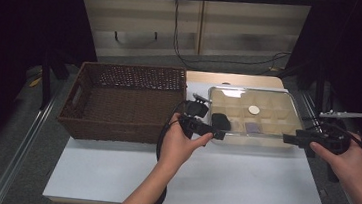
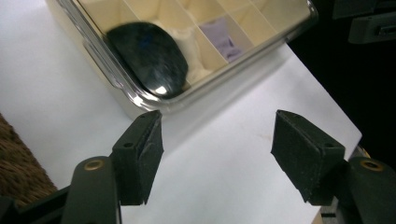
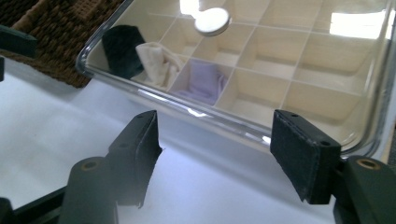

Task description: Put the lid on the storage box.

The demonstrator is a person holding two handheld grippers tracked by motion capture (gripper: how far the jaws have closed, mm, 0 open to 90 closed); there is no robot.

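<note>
The organiser box (image 1: 289, 105) looks like clear glossy plastic, its rim catching bright reflections, with cream, matt dividers (image 3: 280, 70) inside that look like smooth plastic or card. A dark rounded object (image 2: 148, 58) in one compartment has a polished, speckled, shiny surface. Beside it lies a soft white cloth (image 3: 156, 63), crumpled and matt, and a pale lilac cloth (image 3: 204, 81) of similar finish. A small round disc (image 3: 212, 21) looks smooth with a slight sheen. The basket (image 1: 124, 101) is brown woven wicker, rough and matt. The desk (image 1: 186, 178) is white, smooth and faintly glossy. The fingers (image 2: 140, 154) are black, with a matt, finely grained rubbery facing.
</note>
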